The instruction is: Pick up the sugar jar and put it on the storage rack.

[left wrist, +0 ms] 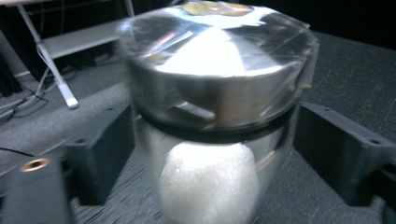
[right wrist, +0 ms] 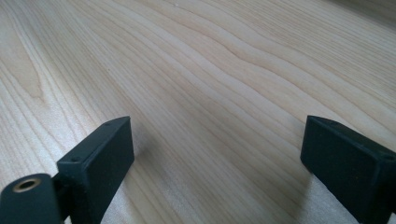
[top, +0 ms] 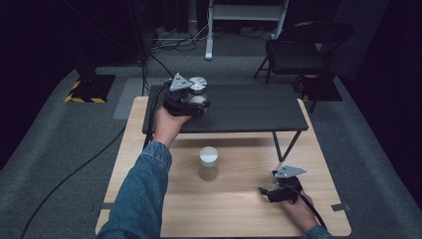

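You're in lab/recording studio, not home: black curtain backdrop, grey carpet (top: 59,144), hazard-taped stand base (top: 89,89), loose cables (top: 174,42) on floor, folding chair (top: 298,50), white frame legs (top: 246,20), bare wooden table (top: 239,209) holding black riser shelf (top: 249,107).

Shelf (top: 249,112): on table (top: 239,209), rear half.
Lidded jar (top: 198,89): on shelf, left end.
Second jar (top: 208,163): on table, before shelf.

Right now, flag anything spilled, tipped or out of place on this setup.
Nothing stands out. One jar stands upright on the wooden table; the other jar stands upright on the dark shelf between the left tool's jaws. Right tool rests open on the table.
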A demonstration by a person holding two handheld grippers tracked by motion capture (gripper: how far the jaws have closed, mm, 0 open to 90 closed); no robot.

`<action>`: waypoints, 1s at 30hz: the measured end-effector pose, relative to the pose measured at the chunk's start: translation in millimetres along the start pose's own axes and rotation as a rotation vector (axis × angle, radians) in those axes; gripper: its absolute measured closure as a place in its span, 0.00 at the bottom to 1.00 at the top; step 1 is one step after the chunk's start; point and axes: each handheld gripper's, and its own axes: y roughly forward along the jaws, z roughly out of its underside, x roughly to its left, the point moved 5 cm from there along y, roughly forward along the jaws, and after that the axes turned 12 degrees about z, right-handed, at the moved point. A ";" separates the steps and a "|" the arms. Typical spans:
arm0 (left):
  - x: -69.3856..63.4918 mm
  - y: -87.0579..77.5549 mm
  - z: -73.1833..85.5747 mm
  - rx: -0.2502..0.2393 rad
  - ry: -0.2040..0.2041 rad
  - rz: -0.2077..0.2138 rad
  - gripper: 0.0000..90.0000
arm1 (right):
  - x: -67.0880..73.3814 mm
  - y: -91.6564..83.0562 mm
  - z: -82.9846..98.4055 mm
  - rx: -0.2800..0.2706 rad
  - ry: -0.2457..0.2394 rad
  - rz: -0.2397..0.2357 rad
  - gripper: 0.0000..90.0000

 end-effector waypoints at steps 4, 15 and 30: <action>-7.1 -17.8 7.7 -0.027 -0.002 -0.004 0.11 | 0.0 0.2 -0.2 0.000 0.001 0.000 0.11; -37.1 -85.4 51.0 -0.106 -0.010 0.013 0.11 | -0.1 0.3 -0.4 0.001 0.000 0.000 0.11; -72.2 -106.3 175.1 -0.052 -0.044 -0.058 0.12 | 0.1 0.5 -0.8 0.002 0.003 0.002 0.11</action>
